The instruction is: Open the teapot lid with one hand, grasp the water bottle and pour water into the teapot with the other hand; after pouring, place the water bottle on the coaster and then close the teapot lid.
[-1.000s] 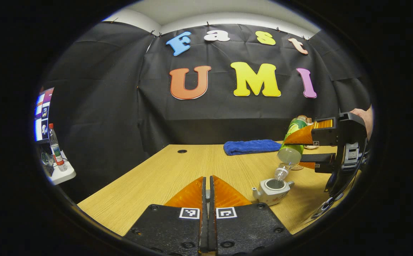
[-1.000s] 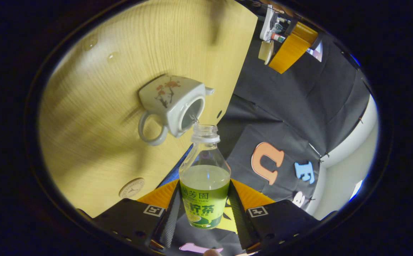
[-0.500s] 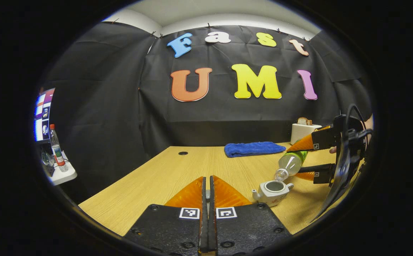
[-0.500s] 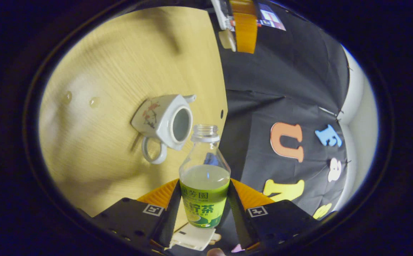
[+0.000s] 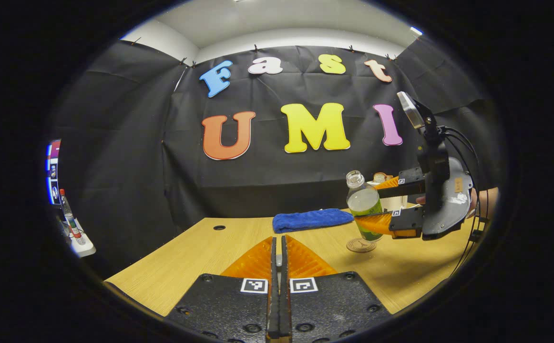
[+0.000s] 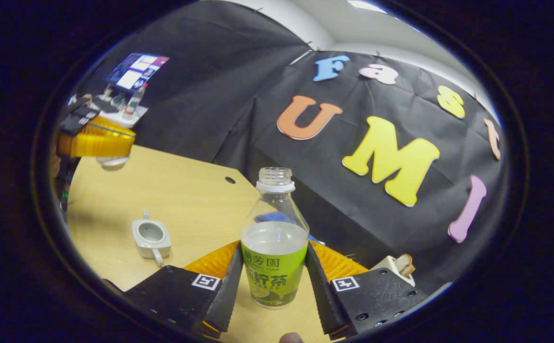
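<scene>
The right tongs (image 6: 273,281) are clamped on the water bottle (image 6: 274,247), one finger pressing each side of its green label. The bottle stands close to upright, uncapped, with clear liquid filling it to just above the label. In the left gripper view the same bottle (image 5: 364,206) hangs in the right tongs (image 5: 385,205) just above the round coaster (image 5: 361,245), which lies flat on the desk (image 5: 200,252); whether the base touches the coaster I cannot tell. A hand (image 5: 472,202) shows behind that gripper, holding it.

The teapot (image 6: 151,237) sits on the desk (image 6: 181,200) to the left of the bottle in the right gripper view, well apart from it. It is white, its top open, its handle turned toward the camera and its spout pointing away.

The left tongs (image 5: 278,267) are together, the fingers meeting along a thin seam at the bottom of the left gripper view. In the right gripper view the left tongs (image 6: 107,152) are raised above the desk's far-left side, with the pale lid (image 6: 111,162) showing at their underside, so they appear to be closed on it.

A folded blue towel (image 5: 311,220) lies at the back of the desk, behind the coaster. A white toaster with bread in it (image 6: 396,267) stands at the desk's right rear. Off to the side, a small white shelf (image 5: 80,245) carries a red-capped bottle (image 5: 67,214) below a lit screen (image 5: 50,169).
</scene>
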Tool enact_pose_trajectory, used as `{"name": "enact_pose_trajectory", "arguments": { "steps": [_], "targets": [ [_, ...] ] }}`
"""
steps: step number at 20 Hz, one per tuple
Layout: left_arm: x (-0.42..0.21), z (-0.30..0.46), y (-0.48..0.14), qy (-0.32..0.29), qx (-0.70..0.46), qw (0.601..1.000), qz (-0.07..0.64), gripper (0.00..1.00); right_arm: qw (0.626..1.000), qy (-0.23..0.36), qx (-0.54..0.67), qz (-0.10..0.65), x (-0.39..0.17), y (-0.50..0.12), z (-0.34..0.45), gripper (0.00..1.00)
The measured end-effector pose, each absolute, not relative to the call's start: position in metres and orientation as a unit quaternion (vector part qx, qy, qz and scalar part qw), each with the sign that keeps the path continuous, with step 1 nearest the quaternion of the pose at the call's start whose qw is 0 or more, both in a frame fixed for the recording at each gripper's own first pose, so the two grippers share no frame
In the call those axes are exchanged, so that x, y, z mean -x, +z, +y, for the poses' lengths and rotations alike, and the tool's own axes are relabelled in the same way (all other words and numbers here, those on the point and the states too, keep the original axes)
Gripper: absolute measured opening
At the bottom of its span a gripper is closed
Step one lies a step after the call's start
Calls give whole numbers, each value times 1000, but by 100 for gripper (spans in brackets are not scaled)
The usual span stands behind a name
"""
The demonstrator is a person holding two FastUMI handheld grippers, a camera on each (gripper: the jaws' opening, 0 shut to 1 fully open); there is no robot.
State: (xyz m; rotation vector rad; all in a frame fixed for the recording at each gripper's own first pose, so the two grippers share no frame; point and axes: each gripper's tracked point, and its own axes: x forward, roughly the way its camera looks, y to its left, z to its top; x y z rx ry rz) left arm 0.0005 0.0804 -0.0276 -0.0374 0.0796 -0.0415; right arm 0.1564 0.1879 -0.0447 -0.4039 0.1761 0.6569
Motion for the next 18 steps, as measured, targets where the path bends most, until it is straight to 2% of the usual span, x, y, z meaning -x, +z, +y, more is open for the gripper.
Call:
{"name": "enact_pose_trajectory", "arguments": {
  "steps": [2, 5, 8, 10, 12, 16, 18],
  "targets": [
    [-4, 68, -25, -30, 22, 999, 37, 3, 941, 298, 106, 118, -184, -46, 168, 72],
    [-8, 54, -20, -38, 31, 998, 26, 4, 957, 257, 50, 126, -223, -61, 147, 71],
    [-6, 53, -21, -39, 31, 998, 28, 4, 961, 236, -12, 146, -238, -87, 150, 70],
    [-3, 56, -24, -35, 33, 998, 31, 4, 959, 229, -31, 163, -240, -101, 152, 72],
    [-1, 60, -27, -31, 33, 998, 33, 4, 957, 226, -39, 176, -241, -112, 154, 70],
    [3, 69, -31, -23, 39, 998, 36, 4, 960, 215, -25, 176, -242, -123, 153, 71],
    [2, 71, -33, -20, 42, 998, 37, 4, 959, 217, -27, 180, -236, -124, 156, 77]
  ]
}}
